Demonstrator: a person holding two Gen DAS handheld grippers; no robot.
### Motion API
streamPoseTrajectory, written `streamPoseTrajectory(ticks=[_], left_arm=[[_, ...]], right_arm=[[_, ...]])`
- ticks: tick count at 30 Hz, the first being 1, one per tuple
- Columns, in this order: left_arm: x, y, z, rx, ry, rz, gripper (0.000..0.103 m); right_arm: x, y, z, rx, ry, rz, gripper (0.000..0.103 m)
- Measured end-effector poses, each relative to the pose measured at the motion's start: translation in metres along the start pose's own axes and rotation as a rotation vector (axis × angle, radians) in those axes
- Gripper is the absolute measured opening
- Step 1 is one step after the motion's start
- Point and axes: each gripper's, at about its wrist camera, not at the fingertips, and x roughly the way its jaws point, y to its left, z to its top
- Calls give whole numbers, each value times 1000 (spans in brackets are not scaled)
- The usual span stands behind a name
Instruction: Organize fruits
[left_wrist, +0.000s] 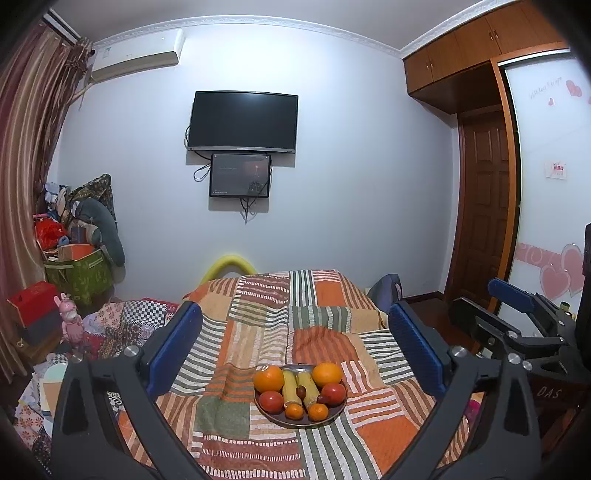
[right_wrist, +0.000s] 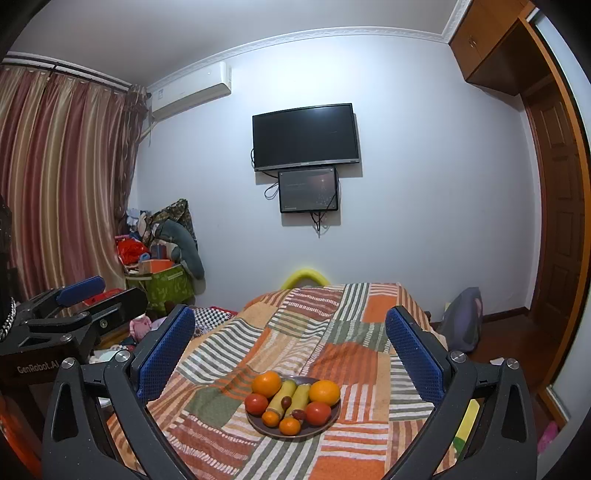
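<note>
The plate (left_wrist: 338, 410) sits on the bed's patchwork blanket (left_wrist: 258, 325), its fruit laid out in matched pairs: two oranges (left_wrist: 268, 378) behind, two yellow corn-like pieces (left_wrist: 308, 386) down the middle, tomatoes (left_wrist: 271, 401) and small tangerines (left_wrist: 318, 412) in front. Beyond the plate the blanket lies free up to the bed's far edge. Left tool (left_wrist: 295, 345) and right tool (right_wrist: 290, 349) hover wide and empty, short of the plate.

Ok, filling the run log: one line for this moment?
left tool open | right tool open | fruits on plate | nothing held
</note>
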Motion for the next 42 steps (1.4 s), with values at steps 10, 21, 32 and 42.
streamPoseTrajectory(ticks=[10, 21, 32, 42], left_arm=[[0, -2, -1, -1, 7, 5, 103], [0, -2, 0, -2, 7, 7, 103], [2, -4, 0, -6, 8, 3, 103], [3, -5, -1, -6, 13, -8, 103]], right_arm=[[-2, -2, -1, 2, 0, -2, 103], [-3, -4, 1, 7, -4, -7, 103], [-6, -5, 4, 15, -3, -12, 103], [-5, -5, 5, 17, -2, -12, 103]])
